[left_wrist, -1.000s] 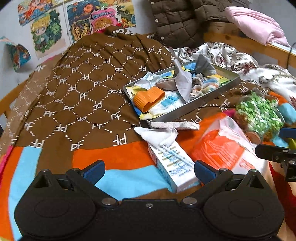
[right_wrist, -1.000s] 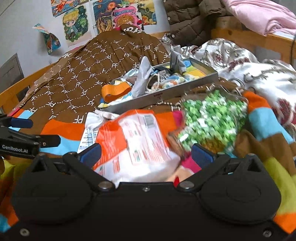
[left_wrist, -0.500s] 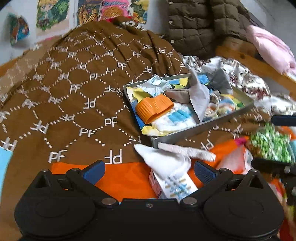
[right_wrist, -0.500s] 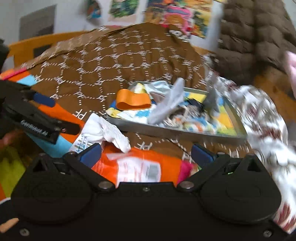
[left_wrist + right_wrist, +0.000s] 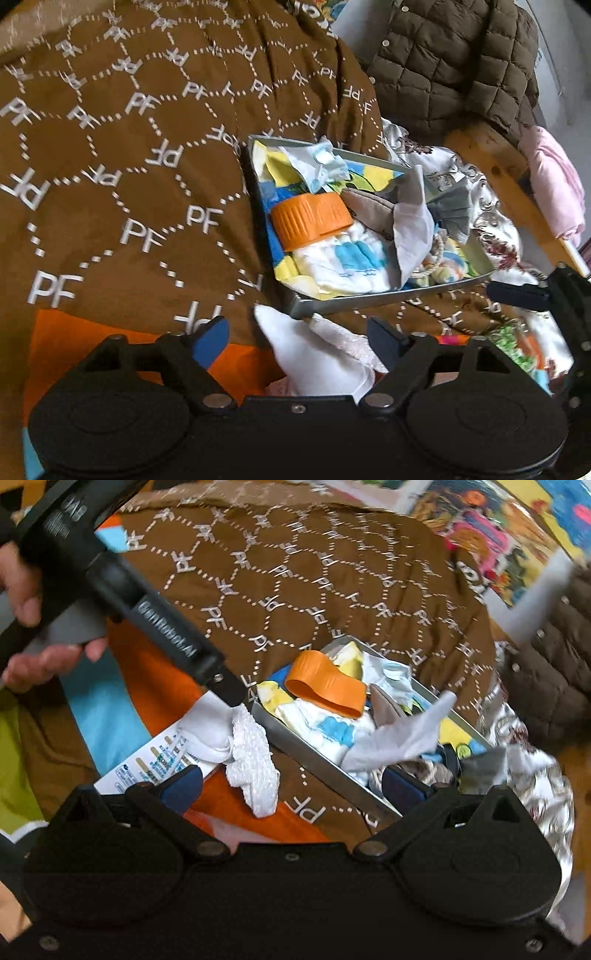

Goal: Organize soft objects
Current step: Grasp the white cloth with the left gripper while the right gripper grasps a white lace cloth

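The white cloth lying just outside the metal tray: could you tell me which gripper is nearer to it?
Left. The left gripper straddles the white cloth, jaws closing; the right gripper hovers beside it over the tray's edge.

A bed covered by a brown blanket (image 5: 110, 155) patterned with white "PF" lettering, over orange and blue striped bedding (image 5: 155, 664). On the blanket sits a grey metal tray (image 5: 332, 304). Just beside the tray's near corner lies a white cloth (image 5: 314, 354), resting on a printed box (image 5: 147, 764).
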`<state>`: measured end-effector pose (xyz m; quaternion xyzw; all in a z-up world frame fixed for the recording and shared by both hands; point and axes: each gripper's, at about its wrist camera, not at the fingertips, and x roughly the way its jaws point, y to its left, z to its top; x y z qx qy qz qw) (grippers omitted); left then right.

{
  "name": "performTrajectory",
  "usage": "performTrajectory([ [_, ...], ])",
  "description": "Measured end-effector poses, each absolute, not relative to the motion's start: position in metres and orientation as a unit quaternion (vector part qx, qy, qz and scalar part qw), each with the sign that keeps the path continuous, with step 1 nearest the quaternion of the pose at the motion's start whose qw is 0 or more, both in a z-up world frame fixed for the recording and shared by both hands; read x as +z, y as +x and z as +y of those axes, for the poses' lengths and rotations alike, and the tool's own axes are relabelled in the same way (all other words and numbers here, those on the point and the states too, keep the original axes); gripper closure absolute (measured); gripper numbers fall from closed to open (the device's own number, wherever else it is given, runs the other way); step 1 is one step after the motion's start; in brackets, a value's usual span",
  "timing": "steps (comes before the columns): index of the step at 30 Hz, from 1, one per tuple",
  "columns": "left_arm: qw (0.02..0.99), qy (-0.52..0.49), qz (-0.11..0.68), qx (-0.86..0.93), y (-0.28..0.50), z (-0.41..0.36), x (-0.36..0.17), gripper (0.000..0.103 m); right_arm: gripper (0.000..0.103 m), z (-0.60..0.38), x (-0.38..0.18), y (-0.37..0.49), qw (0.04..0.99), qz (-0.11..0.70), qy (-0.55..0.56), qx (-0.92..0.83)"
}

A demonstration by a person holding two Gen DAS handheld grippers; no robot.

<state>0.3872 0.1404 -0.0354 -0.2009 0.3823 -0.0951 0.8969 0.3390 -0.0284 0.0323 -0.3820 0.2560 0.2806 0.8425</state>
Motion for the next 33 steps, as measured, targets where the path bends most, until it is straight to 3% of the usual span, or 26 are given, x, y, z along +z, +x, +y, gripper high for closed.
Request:
performTrajectory([
  [7,0.871,-0.253,0.406,-0.109,0.4,0.148,-0.051,0.044,0.019,-0.005,0.02,0.343,0.805,0.273,-0.434,0.299],
  [11,0.856,-0.288,0.414,-0.112,0.408,0.154,-0.06,0.048,0.027,0.005,0.011,0.349,0.791,0.282,-0.453,0.301],
  [19,0.844,-0.314,0.42,-0.114,0.414,0.157,-0.065,0.07,0.056,0.022,-0.008,0.355,0.77,0.301,-0.475,0.301],
  [21,0.842,-0.319,0.42,-0.113,0.414,0.159,-0.066,0.072,0.071,0.024,-0.01,0.355,0.768,0.303,-0.477,0.302],
  [26,0.84,-0.322,0.421,-0.114,0.411,0.162,-0.067,0.069,0.088,0.024,-0.015,0.359,0.765,0.303,-0.478,0.309],
  [33,0.843,-0.315,0.421,-0.112,0.408,0.163,-0.067,0.07,0.095,0.014,-0.011,0.363,0.768,0.306,-0.473,0.305],
])
